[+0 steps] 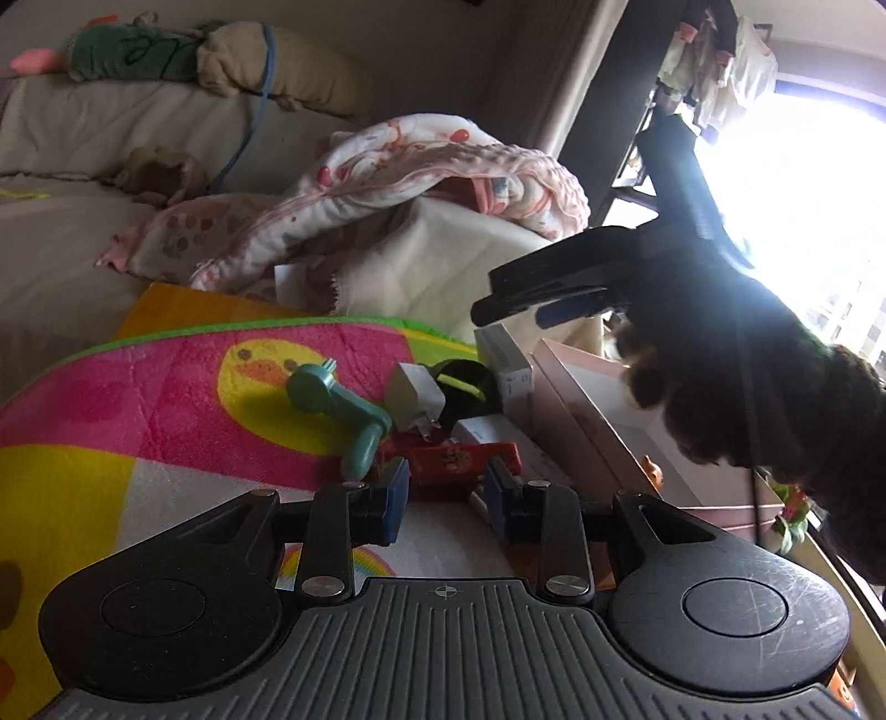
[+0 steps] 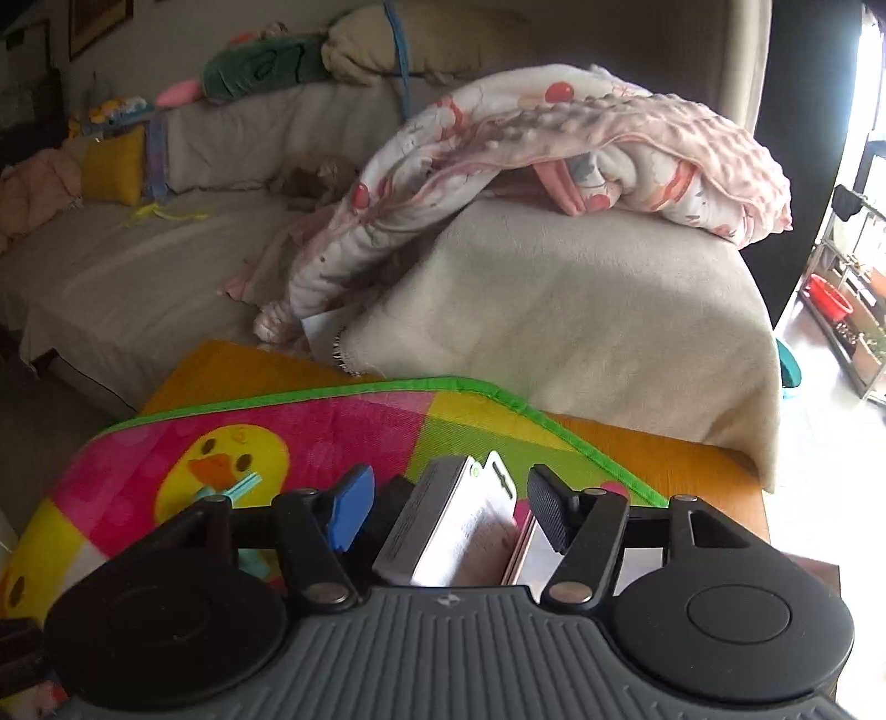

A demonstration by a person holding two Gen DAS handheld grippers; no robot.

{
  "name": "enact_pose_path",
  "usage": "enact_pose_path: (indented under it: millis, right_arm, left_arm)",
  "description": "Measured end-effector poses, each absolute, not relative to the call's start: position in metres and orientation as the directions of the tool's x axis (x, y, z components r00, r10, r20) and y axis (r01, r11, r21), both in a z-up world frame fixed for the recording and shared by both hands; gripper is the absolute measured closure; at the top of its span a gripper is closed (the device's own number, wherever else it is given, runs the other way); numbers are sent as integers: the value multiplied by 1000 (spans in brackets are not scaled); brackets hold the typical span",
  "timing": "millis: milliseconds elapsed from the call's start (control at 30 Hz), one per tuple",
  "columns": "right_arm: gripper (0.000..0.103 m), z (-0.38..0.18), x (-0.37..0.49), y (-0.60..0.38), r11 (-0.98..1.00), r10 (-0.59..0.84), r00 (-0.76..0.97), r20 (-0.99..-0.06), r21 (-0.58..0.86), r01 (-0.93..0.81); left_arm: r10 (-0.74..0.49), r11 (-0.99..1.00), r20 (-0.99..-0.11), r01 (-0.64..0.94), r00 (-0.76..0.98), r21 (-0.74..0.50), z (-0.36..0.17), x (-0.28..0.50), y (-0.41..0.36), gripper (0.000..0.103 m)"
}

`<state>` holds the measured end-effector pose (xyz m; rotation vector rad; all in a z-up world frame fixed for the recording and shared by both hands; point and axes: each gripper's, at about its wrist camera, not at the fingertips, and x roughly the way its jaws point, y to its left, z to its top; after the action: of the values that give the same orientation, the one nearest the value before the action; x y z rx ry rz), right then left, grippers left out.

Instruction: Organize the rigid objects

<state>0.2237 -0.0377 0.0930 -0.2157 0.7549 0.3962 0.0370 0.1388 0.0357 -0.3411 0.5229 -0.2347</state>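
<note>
Beige sofa (image 2: 138,260) across upper left; pink patterned blanket (image 2: 581,144) draped over its arm; bright window (image 1: 803,210) glaring at right; framed picture (image 2: 99,22) upper left

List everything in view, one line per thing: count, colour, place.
play mat: one, pink, yellow and green, under the clutter
toy tool: one, teal, on the mat
charger plug: one, white, right of the toy tool
red pack: one, ahead of the left claw
white box: one, upright between the right claw's fingers
pink box: one, open, right edge
blanket: one, pink-white, on the sofa
left claw: open
right claw: open, around the white box
</note>
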Motion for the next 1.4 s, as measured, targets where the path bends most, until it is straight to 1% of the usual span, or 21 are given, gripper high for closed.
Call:
enact_pose_path:
  millis: [100, 200, 333, 400, 467, 500, 567, 600, 667, 867, 967, 1100, 1133, 1200, 1233, 1333, 1400]
  right_arm:
    - [41, 77, 260, -18, 928, 170, 637, -752, -96, -361]
    - [44, 65, 276, -6, 930, 132, 583, -802, -104, -354]
    - [47, 56, 273, 9, 910, 127, 558, -820, -128, -394]
    - [51, 55, 273, 10, 912, 138, 543, -828, -107, -396]
    - [66, 55, 273, 10, 916, 167, 504, -848, -56, -398]
    - [66, 54, 270, 10, 914, 184, 479, -859, -30, -405]
    - [68, 51, 260, 10, 898, 227, 442, -868, 11, -440]
    - [70, 50, 253, 11, 890, 233, 434, -871, 11, -455]
    - [70, 46, 236, 14, 875, 238, 430, -871, 0, -484]
    - [72, 49, 155, 2, 802, 336, 364, -868, 62, -594]
    - [72, 47, 102, -15, 764, 381, 369, -848, 64, -642]
    - [72, 43, 34, -51, 724, 414, 481, -773, -40, -689]
    - [70, 43, 22, -64, 724, 418, 506, -755, -60, -687]
    - [62, 42, 7, -87, 743, 411, 545, -731, -78, -665]
    - [54, 44, 2, -102, 758, 397, 565, -723, -89, -646]
    - [48, 42, -13, -134, 804, 319, 649, -690, -165, -571]
    - [43, 38, -21, -154, 837, 230, 732, -641, -254, -484]
  left_arm:
    - [-299, 914, -447, 119, 843, -387, 41, 46, 155, 70]
    - [-275, 925, -441, 110, 854, -363, 51, 82, 172, 70]
    - [-278, 908, -504, 53, 818, -415, 39, 154, 194, 70]
    - [-259, 915, -552, 19, 793, -403, 26, 180, 197, 70]
    - [-264, 917, -583, 12, 769, -399, 14, 190, 198, 71]
    - [-290, 907, -585, 22, 757, -421, 8, 189, 199, 74]
    - [-331, 889, -564, 50, 757, -454, 3, 179, 201, 75]
    - [-347, 883, -559, 62, 753, -465, 3, 170, 202, 76]
    - [-375, 872, -554, 80, 744, -482, 3, 149, 202, 77]
    - [-404, 852, -534, 94, 743, -514, 0, 62, 192, 77]
    - [-393, 852, -526, 83, 755, -517, 0, 23, 183, 77]
    - [-386, 849, -522, 73, 761, -523, 0, -3, 167, 76]
    - [-395, 845, -520, 77, 757, -530, 0, -4, 162, 76]
    - [-422, 833, -520, 91, 743, -546, 1, 0, 152, 74]
    - [-433, 829, -523, 96, 734, -551, 2, 2, 146, 74]
    - [-441, 839, -522, 130, 730, -528, 12, 4, 126, 71]
    - [-399, 868, -498, 144, 770, -475, 29, -2, 117, 71]
